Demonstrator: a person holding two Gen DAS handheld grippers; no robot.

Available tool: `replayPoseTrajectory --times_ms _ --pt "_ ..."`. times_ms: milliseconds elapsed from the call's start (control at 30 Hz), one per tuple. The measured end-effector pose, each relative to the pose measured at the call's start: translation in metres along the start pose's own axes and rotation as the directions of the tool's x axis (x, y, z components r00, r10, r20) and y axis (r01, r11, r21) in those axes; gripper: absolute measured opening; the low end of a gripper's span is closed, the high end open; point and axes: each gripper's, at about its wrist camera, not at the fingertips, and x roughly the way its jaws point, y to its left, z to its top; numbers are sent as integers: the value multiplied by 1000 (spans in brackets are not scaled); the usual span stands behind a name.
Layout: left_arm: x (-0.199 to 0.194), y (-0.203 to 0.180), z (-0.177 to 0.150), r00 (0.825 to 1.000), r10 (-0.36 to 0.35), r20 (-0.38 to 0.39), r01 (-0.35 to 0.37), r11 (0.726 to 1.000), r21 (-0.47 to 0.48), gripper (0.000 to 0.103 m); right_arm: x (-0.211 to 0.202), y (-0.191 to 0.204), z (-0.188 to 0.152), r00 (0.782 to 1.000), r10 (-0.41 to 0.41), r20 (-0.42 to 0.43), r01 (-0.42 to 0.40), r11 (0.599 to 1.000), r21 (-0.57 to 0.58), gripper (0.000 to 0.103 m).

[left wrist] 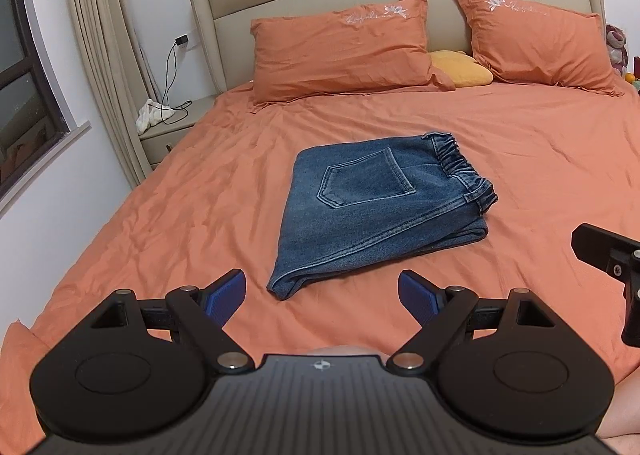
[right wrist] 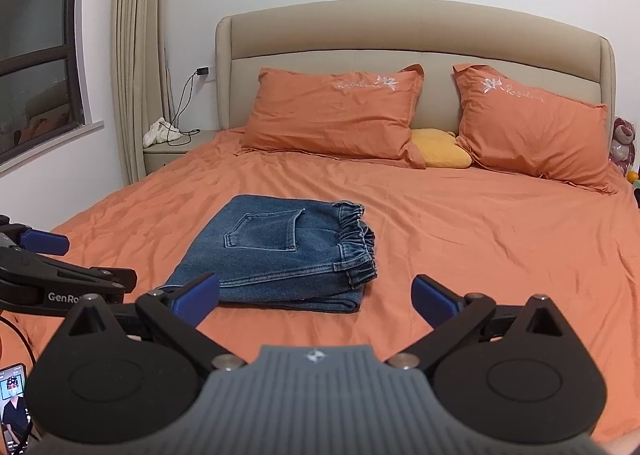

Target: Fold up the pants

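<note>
Left gripper [left wrist: 322, 295]: jaws apart, empty. Right gripper [right wrist: 316, 297]: jaws apart, empty. Both hover near the bed's near edge. Folded blue jeans [left wrist: 376, 211] lie mid-bed on the orange sheet [left wrist: 160, 195], elastic waistband right, back pocket up.

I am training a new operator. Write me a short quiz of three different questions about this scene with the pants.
1. True or false: the jeans lie folded on the bed sheet.
2. What holds the jeans? A) left gripper B) right gripper C) neither
3. Fill in: between the two orange pillows sits a ____ cushion.

Key: 1 true; 2 C, both grippers' jaws stand open; 3 yellow.
</note>
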Motion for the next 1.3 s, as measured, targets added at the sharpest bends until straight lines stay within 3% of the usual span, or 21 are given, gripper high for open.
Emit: replayPoseTrajectory --times_ms 1300 --pt "-11 -10 -2 1000 -3 9 3 1000 12 100 -13 -7 -7 1000 -20 6 19 999 39 98"
